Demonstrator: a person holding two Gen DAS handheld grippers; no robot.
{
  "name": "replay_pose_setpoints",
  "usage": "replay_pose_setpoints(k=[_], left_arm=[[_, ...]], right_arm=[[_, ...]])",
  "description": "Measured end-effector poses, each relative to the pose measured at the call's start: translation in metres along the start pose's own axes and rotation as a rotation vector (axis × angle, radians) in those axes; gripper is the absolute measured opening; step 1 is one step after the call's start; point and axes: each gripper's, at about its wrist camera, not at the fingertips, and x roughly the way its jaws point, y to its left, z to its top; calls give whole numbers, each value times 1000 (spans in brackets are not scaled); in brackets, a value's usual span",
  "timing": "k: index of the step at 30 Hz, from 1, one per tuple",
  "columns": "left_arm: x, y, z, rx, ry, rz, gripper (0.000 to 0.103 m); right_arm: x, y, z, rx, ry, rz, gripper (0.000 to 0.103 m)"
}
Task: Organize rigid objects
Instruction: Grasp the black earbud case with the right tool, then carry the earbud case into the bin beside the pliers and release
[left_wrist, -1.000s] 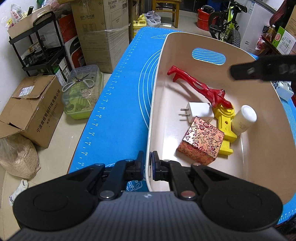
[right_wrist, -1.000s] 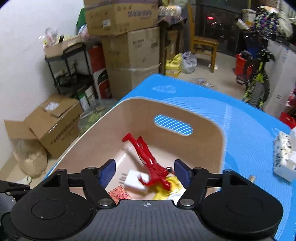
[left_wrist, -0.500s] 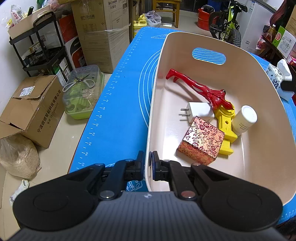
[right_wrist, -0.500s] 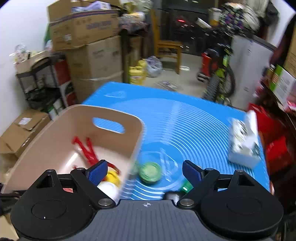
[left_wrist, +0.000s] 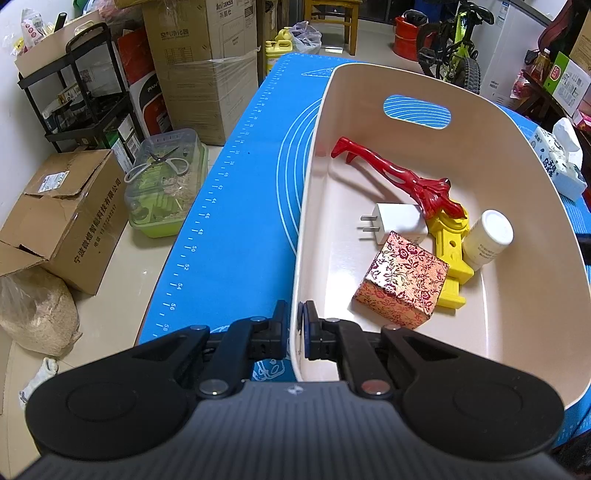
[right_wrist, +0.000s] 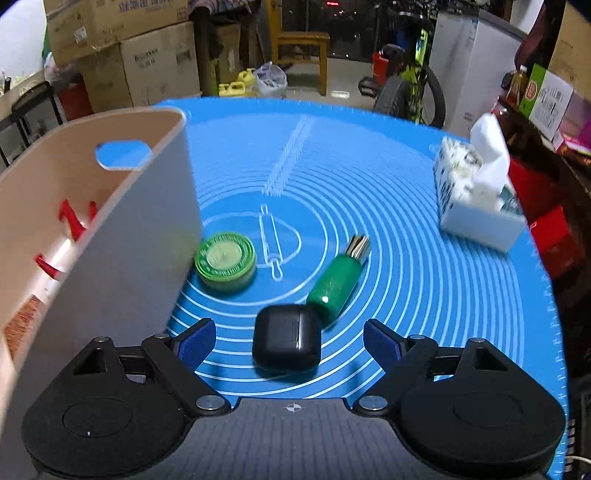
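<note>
A black earbud case (right_wrist: 286, 344) lies on the blue mat (right_wrist: 424, 295) directly ahead of the right gripper (right_wrist: 289, 341), centred between its wide-open jaws, a green bottle (right_wrist: 336, 282) touching its far corner. Open mat spreads rightward; leftward stands the beige bin (left_wrist: 314, 184), its near wall pinched by the left gripper (left_wrist: 294, 328).

The left claw (left_wrist: 294, 334) is clamped on the near rim of the cream bin (left_wrist: 314, 177), one finger outside the wall and one inside. Within the bin, a floral box (left_wrist: 402, 284) lies nearest; at its 12 o'clock sits a white charger (left_wrist: 400, 223), at its 3 o'clock a yellow part (left_wrist: 450, 254). A white bottle (left_wrist: 487, 240) leans just beyond. A red figure (left_wrist: 399, 179) stretches toward 11 o'clock. The blue mat (left_wrist: 240, 206) covers the tabletop.
</note>
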Motion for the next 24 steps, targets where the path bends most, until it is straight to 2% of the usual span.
replay_pose_setpoints(k=[4,11,18,24], left_arm=[[2,-1,0,4,7,2,11],[3,-2,0,1,9,0,11],[3,-3,0,0,9,2,11],[2,-2,0,2,9,5,11]], right_arm=[[14,1,-7,13,8,-11,77],[12,3,-11,6,-35,0,49],[1,-2,-12,23,-39,-17,49],[-36,-11,-2,45,-114,0,49]])
